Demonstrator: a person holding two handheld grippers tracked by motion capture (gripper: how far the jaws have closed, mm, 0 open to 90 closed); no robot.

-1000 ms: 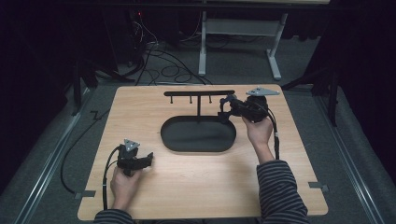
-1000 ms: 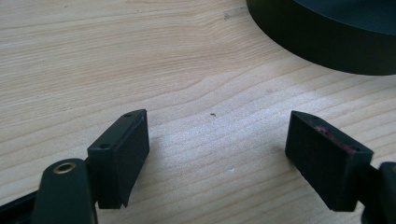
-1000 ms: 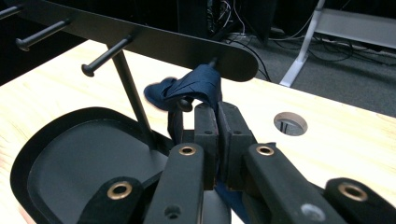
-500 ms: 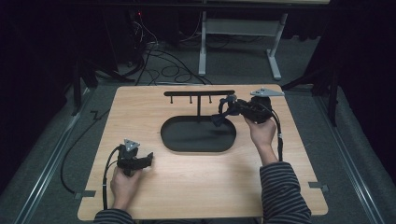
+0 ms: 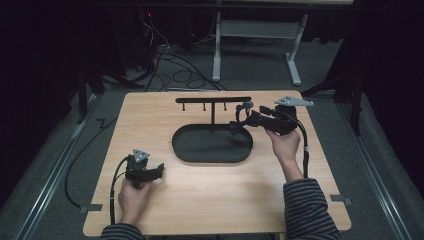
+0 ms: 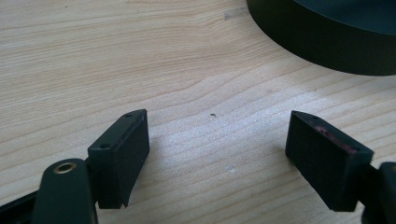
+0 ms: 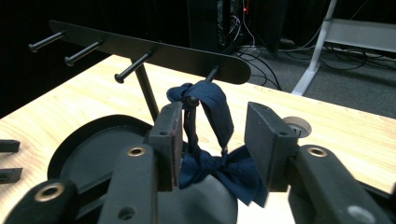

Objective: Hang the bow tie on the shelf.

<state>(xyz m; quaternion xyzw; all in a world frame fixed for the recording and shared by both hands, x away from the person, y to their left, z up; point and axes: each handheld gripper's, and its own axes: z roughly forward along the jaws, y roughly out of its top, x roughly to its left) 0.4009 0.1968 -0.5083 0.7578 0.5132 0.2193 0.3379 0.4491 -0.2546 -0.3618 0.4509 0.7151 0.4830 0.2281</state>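
Left gripper [image 5: 159, 171] rested low over the table's [image 5: 210, 195] near-left part, jaws wide, nothing between them. Farther off, right gripper [image 7: 212, 140] had just been opening, jaws partly apart around the blue cloth bow [image 7: 219, 170], which hung from the end peg of the rack [image 7: 154, 51] above the black tray [image 5: 210, 145].

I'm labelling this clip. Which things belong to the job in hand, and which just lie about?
In the job:
- blue bow tie, looped on a peg
- black peg rack with its oval base
- right tool, jaws just opening around the tie

Lying about:
- left tool, open over bare table
- floor cables
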